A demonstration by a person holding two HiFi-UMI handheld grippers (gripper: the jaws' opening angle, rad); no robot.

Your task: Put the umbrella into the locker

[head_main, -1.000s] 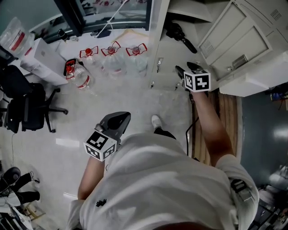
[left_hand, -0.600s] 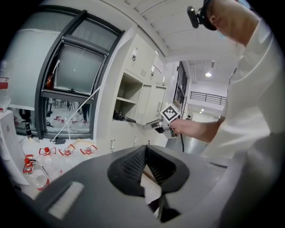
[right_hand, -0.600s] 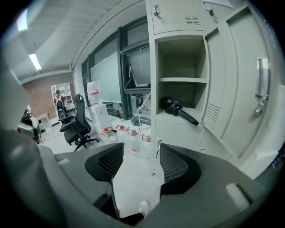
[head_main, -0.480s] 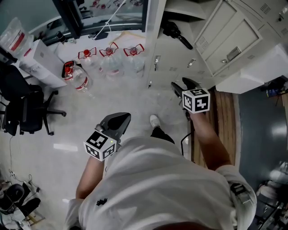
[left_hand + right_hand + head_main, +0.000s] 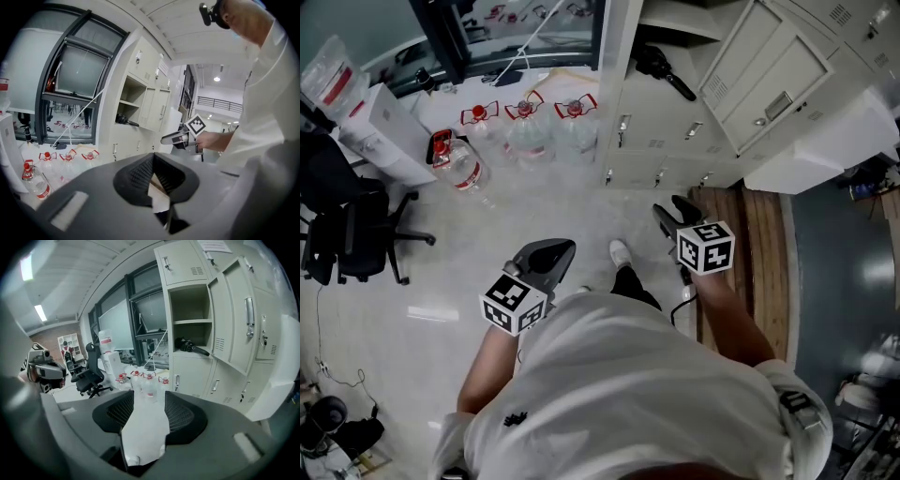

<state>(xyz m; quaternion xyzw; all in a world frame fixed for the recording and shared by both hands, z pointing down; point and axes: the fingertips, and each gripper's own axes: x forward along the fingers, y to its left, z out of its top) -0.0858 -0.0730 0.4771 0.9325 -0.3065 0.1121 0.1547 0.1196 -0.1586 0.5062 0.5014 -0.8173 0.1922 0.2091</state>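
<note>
Status: the umbrella [image 5: 191,347] already lies on the lower shelf of the open locker [image 5: 190,322], folded, black, handle end poking toward the front edge. We'd call the main step done.

The locker door [image 5: 232,319] stands wide open, so what's left is probably shutting it, if that counts as part of the job.

Left gripper [image 5: 152,159]: jaws together at the tips, nothing in them, well apart from the locker.
Right gripper [image 5: 149,397]: jaws apart and closing, only floor visible between them, also well clear of the locker.

Writing: nothing legible. There's a paper notice [image 5: 213,244] on the upper locker door, too small to read. The water bottles [image 5: 525,131] on the floor have red caps and red labels, but we can't make out a brand.
</note>
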